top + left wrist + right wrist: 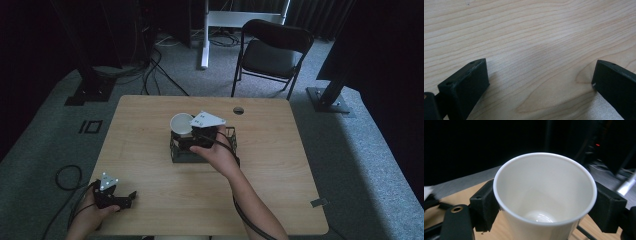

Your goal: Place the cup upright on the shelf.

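A white paper cup, empty, sits at the frame's centre over a black wire basket, clamped between the right gripper's jaws. Lower left, the left gripper rests spread on the light wooden table.

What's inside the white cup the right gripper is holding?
Nothing visible: the white cup looks empty, its bare white bottom showing. The right gripper clamps its sides. The near inner wall is hidden below the rim.

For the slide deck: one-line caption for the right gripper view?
Right gripper clamps an empty white paper cup between its black jaws.
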`<action>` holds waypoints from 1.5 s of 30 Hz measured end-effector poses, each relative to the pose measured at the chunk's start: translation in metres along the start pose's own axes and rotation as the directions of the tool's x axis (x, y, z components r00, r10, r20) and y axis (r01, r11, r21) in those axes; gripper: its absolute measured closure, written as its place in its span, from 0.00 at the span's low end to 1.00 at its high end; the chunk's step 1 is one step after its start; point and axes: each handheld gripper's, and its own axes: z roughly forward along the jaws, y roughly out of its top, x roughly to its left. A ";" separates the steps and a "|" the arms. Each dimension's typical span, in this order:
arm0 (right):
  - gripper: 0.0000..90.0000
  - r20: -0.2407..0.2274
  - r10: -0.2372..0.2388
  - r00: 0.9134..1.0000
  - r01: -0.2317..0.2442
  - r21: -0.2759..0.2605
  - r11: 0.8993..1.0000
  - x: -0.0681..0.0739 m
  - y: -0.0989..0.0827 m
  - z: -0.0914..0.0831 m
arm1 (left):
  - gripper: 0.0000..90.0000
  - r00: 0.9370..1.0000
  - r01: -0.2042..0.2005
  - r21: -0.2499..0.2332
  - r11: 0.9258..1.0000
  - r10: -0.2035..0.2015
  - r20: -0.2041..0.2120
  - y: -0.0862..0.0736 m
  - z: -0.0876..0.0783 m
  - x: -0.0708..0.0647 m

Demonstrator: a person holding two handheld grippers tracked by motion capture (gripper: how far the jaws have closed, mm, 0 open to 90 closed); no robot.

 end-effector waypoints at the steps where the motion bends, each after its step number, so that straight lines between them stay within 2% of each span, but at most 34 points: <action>1: 0.22 0.021 0.007 1.000 -0.007 0.004 1.000 -0.003 -0.001 0.000 | 0.01 1.000 0.000 0.000 1.000 0.000 0.000 0.000 0.000 0.000; 5: 0.22 0.081 0.032 0.996 -0.035 0.035 0.999 -0.014 -0.008 0.001 | 0.01 1.000 0.000 -0.001 1.000 0.000 -0.001 0.000 0.000 0.000; 9: 0.22 0.129 0.050 0.990 -0.055 0.039 0.998 -0.025 -0.017 0.003 | 0.01 1.000 0.000 -0.001 1.000 0.000 -0.001 0.000 0.000 0.000; 15: 0.22 0.165 0.083 0.983 -0.095 0.069 0.993 -0.036 -0.034 0.009 | 0.01 1.000 0.001 -0.001 1.000 -0.001 0.000 0.000 0.000 0.000; 18: 0.22 0.180 0.082 0.980 -0.099 0.085 0.991 -0.038 -0.041 0.011 | 0.01 1.000 -0.001 0.000 1.000 0.001 0.000 0.000 0.000 0.000; 29: 0.22 0.211 0.088 0.973 -0.112 0.105 0.988 -0.044 -0.063 0.017 | 0.01 1.000 -0.001 0.000 1.000 0.001 0.000 0.000 0.000 0.000; 35: 0.22 0.202 0.117 0.972 -0.142 0.113 0.983 -0.045 -0.073 0.021 | 0.01 1.000 -0.001 0.001 1.000 0.001 0.000 0.000 0.000 0.000; 41: 0.22 0.206 0.115 0.972 -0.139 0.107 0.984 -0.044 -0.074 0.022 | 0.01 1.000 -0.001 0.001 1.000 0.001 0.000 0.000 0.000 0.000; 45: 0.21 0.182 0.123 0.976 -0.146 0.121 0.982 -0.046 -0.072 0.021 | 0.01 1.000 -0.001 0.001 1.000 0.001 0.000 0.000 0.000 0.000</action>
